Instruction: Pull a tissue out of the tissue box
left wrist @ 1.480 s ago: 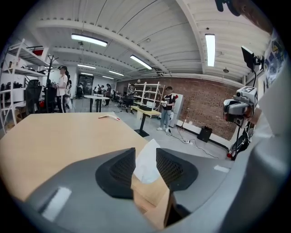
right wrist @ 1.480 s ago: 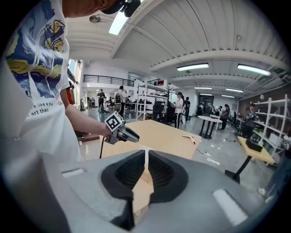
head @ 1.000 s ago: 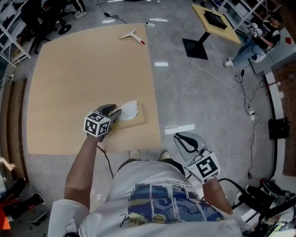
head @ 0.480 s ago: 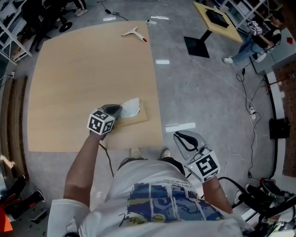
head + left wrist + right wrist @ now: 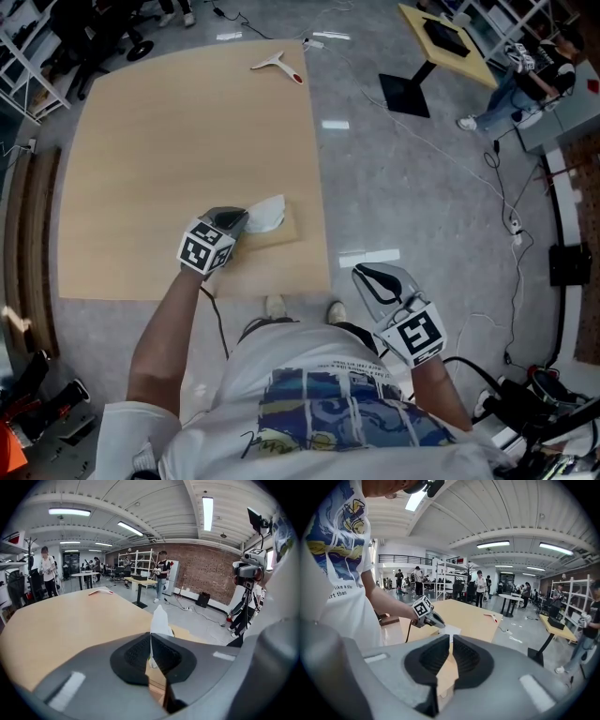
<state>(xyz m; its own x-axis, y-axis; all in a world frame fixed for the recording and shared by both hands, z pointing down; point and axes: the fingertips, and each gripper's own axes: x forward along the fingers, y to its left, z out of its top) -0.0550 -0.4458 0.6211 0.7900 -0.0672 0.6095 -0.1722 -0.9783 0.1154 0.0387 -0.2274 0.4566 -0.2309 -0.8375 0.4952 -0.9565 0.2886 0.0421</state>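
A flat tan tissue box [image 5: 277,232] lies near the front right corner of the wooden table [image 5: 169,141]. A white tissue [image 5: 265,214] sticks up from it. My left gripper [image 5: 242,218] is at the box's left end, shut on the tissue. In the left gripper view the tissue [image 5: 160,619] rises in a point from between the closed jaws of that gripper [image 5: 150,637]. My right gripper [image 5: 373,281] is off the table, over the grey floor, shut and holding nothing. The right gripper view looks past its closed jaws [image 5: 451,638] at the left gripper [image 5: 427,614] and the tissue [image 5: 449,631].
A white and red tool [image 5: 277,66] lies at the table's far edge. A small table on a black base [image 5: 427,56] stands to the far right, with a seated person [image 5: 525,80] beyond it. Cables run over the floor [image 5: 422,206]. People [image 5: 47,571] and shelves stand far behind.
The left gripper's jaws have closed on the tissue, and the gripper has rolled a little at the box. The right gripper has stayed where it was.
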